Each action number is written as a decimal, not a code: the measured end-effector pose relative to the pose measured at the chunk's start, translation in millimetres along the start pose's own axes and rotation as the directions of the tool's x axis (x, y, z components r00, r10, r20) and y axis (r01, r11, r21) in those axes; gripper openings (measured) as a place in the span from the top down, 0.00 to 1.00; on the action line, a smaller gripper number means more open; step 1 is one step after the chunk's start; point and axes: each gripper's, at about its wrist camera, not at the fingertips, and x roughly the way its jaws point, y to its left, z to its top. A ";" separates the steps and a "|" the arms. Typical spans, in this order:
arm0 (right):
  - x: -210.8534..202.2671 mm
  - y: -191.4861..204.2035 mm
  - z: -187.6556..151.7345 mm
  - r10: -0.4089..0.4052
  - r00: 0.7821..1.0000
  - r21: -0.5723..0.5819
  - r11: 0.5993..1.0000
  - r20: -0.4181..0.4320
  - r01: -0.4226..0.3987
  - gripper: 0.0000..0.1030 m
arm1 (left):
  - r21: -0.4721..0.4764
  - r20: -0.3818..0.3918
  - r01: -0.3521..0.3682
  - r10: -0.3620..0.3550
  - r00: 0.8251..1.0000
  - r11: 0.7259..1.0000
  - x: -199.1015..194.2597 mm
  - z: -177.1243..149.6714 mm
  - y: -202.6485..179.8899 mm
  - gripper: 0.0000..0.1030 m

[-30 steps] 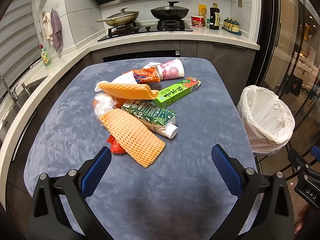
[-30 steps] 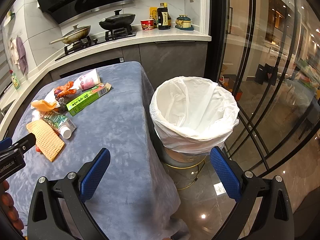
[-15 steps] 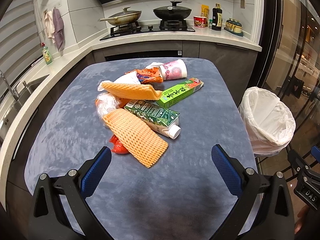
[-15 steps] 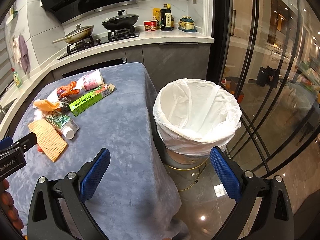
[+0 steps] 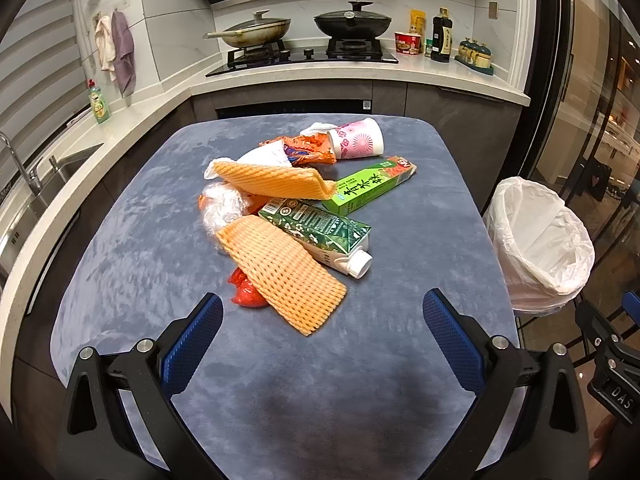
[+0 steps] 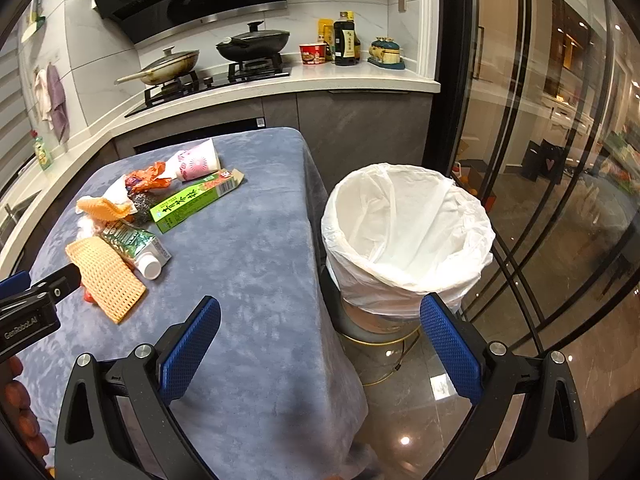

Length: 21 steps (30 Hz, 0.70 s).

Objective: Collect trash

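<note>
Nothing has gone into the bin [image 6: 408, 240] so far, as far as can be seen: its white liner looks empty down to the part the rim hides, and all the trash lies in one heap in the middle of the desk [image 5: 120, 264].

The heap, from near to far: a foam net [image 5: 284, 276] lying over a red wrapper [image 5: 244, 292], touching a green carton [image 5: 320, 234] with a white cap, a crumpled clear film [image 5: 220, 210] to its left, a second foam net [image 5: 276, 180] resting on the pile, a long green box [image 5: 372, 186] to the right, an orange wrapper [image 5: 308, 152], and a pink paper cup [image 5: 358, 144] on its side at the far end (something white and something dark are tucked under the pile, too hidden to name).

The left tongs [image 5: 322, 344] hang wide apart and empty over the near part of the desk, facing the heap, with the near net just beyond the tips. The right tongs [image 6: 320, 344] are likewise spread wide and empty, held over the desk's right edge with the bin just beyond, standing on the floor close beside the desk.

So the job looks to be at its very start: every piece is left to pick up and carry right to the bin, and the near net seems the handiest first grab.
</note>
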 end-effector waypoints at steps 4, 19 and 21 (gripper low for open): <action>-0.9 7.2 1.6 0.008 1.000 -0.017 1.000 0.003 -0.008 0.07 | -0.013 0.000 -0.002 0.002 1.000 1.000 0.8 0.9 5.5 0.07; 1.0 15.1 -0.3 0.012 1.000 -0.035 0.999 -0.005 -0.012 0.07 | -0.048 -0.021 -0.003 0.002 1.000 0.999 11.0 0.6 23.3 0.07; 4.7 16.6 0.3 0.014 1.000 -0.035 0.999 -0.014 -0.015 0.07 | -0.066 -0.027 0.003 -0.005 1.000 0.998 14.5 1.2 31.3 0.07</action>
